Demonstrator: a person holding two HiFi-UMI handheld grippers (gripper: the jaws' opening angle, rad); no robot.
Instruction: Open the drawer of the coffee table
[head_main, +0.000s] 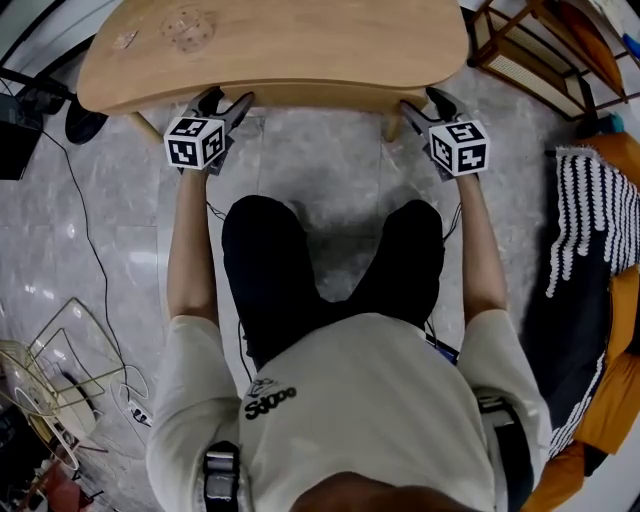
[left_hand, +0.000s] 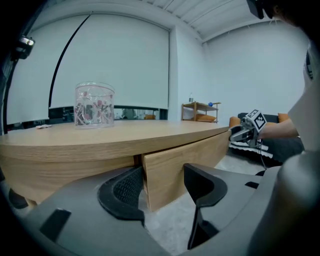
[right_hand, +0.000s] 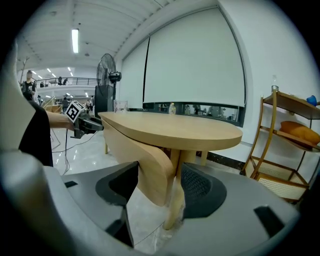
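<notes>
Pale-wood drawer (left_hand: 172, 162) sits under tabletop (head_main: 300, 45) near edge. Left gripper (left_hand: 162, 191) and right gripper (right_hand: 157, 187) straddle its two ends, fingers (left_hand: 125, 192) wide apart, gripping nothing yet; likely set for an even two-ended pull.

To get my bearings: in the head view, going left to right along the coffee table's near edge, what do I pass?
dark round base → left tongs → right tongs → black-and-white striped throw
</notes>
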